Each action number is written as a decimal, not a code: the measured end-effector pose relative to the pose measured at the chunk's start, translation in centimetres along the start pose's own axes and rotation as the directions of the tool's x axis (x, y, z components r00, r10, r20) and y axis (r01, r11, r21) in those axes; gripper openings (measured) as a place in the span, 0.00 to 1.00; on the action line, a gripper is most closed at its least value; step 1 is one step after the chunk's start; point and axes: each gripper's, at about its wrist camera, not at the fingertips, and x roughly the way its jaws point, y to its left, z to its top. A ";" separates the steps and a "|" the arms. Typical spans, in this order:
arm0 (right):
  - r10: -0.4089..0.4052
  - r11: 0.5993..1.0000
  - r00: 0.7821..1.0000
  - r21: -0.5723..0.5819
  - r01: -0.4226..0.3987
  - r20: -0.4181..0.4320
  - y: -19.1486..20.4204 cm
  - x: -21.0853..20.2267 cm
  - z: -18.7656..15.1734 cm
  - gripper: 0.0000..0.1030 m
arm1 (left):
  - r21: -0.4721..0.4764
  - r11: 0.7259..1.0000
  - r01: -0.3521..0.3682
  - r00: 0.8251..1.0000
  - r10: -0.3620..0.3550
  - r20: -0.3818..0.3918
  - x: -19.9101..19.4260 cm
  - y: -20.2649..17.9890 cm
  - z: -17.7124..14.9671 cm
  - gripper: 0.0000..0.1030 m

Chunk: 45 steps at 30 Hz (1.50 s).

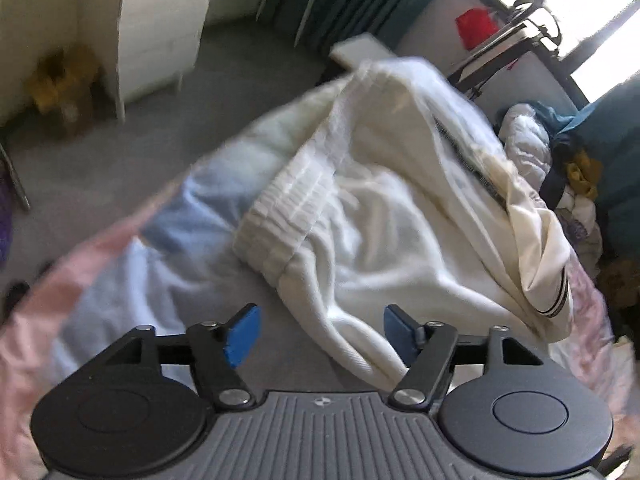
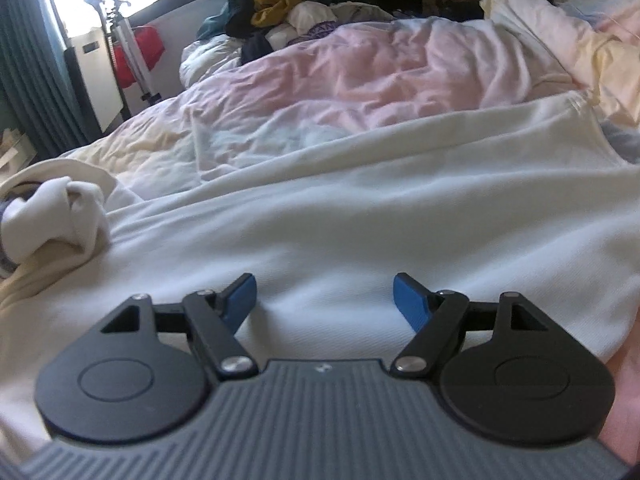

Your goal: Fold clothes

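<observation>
White garment (image 1: 360, 216) crumpled on bed (image 2: 360, 80), left gripper (image 1: 320, 332) released, right gripper (image 2: 324, 300) released

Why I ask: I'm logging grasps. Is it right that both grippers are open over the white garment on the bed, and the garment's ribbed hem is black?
Not quite. The left gripper and right gripper are open over the white garment, but its ribbed hem is white, as the left wrist view shows.

Motion blur smears the white garment (image 1: 360, 200) and bedding (image 1: 100, 280) in the left view; a yellow heap (image 1: 60, 80) by the cabinet (image 1: 152, 32) is perhaps cloth.
</observation>
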 end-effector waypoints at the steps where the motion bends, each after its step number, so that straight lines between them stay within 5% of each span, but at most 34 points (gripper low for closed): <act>1: 0.008 1.000 1.000 -0.009 -0.008 0.009 0.2 -0.3 0.1 0.75 | 0.029 1.000 0.000 1.000 -0.001 0.024 -0.9 -0.6 -0.2 0.77; 10: 0.109 0.992 0.990 -0.068 -0.103 0.094 1.8 -3.7 1.1 0.75 | 0.302 0.952 0.047 0.974 -0.111 0.196 -3.7 -12.6 -5.3 0.76; 19: 0.201 0.978 0.969 -0.086 -0.190 0.141 2.5 -6.1 1.5 0.75 | 0.485 0.870 0.093 0.964 -0.201 0.176 2.9 -23.4 -10.3 0.76; 29: 0.203 0.979 0.974 -0.046 -0.199 0.101 2.6 -4.5 1.2 0.75 | 0.617 0.785 0.060 0.974 -0.180 0.135 10.8 -28.6 -9.9 0.76; 35: 0.226 0.973 0.970 0.017 -0.228 0.092 1.9 -3.6 1.5 0.75 | 0.700 0.714 0.036 0.970 -0.194 0.148 15.5 -33.7 -5.1 0.76; 39: 0.239 0.969 0.966 0.038 -0.244 0.096 1.7 -2.9 1.7 0.75 | 0.777 0.627 -0.054 0.977 -0.127 0.171 19.8 -38.7 -2.8 0.79; 45: 0.263 0.960 0.964 0.085 -0.266 0.048 1.3 -0.9 1.5 0.75 | 0.879 0.431 -0.203 0.979 0.078 0.187 27.6 -45.1 -1.6 0.79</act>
